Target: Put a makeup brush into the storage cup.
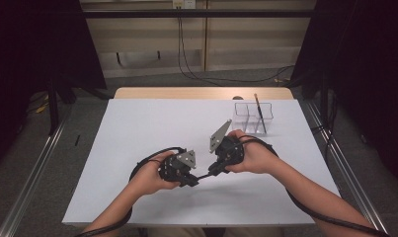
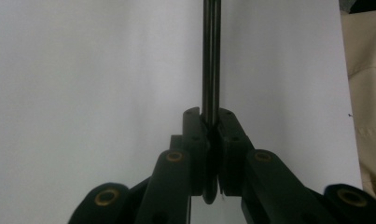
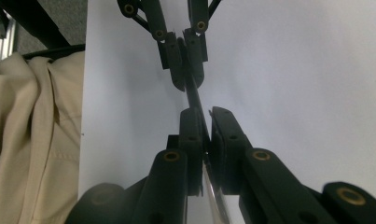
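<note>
Both grippers, left [image 1: 190, 180] and right [image 1: 212, 172], pinch one thin pen [image 1: 202, 175], apparently; uneven pulling could slip it free.

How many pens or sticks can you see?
2. One thin dark stick is pinched between the left gripper and the right gripper. Another stick stands tilted in the clear box at the far right of the table.
</note>
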Demonstrator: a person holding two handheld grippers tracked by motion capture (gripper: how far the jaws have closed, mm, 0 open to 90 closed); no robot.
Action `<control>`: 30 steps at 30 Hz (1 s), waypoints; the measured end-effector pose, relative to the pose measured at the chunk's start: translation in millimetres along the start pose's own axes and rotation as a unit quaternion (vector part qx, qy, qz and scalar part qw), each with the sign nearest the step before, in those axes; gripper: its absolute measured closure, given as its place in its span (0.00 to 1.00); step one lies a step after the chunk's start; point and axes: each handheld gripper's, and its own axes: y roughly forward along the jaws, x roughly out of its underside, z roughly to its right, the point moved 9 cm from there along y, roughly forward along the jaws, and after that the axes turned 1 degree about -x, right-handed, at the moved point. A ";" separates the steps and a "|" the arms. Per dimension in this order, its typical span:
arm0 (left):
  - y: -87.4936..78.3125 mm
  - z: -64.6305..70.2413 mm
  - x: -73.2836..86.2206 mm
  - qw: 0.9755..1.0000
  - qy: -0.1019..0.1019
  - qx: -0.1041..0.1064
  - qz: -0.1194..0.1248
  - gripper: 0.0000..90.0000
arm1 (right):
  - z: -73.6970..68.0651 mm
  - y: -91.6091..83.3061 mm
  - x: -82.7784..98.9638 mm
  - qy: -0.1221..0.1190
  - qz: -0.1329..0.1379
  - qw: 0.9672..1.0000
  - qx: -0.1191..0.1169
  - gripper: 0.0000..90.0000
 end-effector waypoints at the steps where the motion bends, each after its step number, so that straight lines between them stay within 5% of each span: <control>1: -0.5 0.1 -0.2 1.000 -0.001 0.000 0.000 0.93 | -0.7 0.2 -0.9 0.004 0.005 1.000 -0.003 0.90; 18: -6.0 -2.3 3.5 1.000 -0.010 -0.002 -0.003 0.93 | 4.6 -2.4 -3.0 0.004 0.059 0.998 0.012 0.40; 24: -8.7 -4.2 5.5 1.000 -0.016 -0.012 0.002 0.93 | 11.4 -6.2 -2.1 0.015 0.103 0.994 0.025 0.23; 30: -10.7 -5.5 6.8 1.000 -0.023 -0.017 0.008 0.93 | 15.1 -11.6 -1.8 0.034 0.151 0.988 0.026 0.17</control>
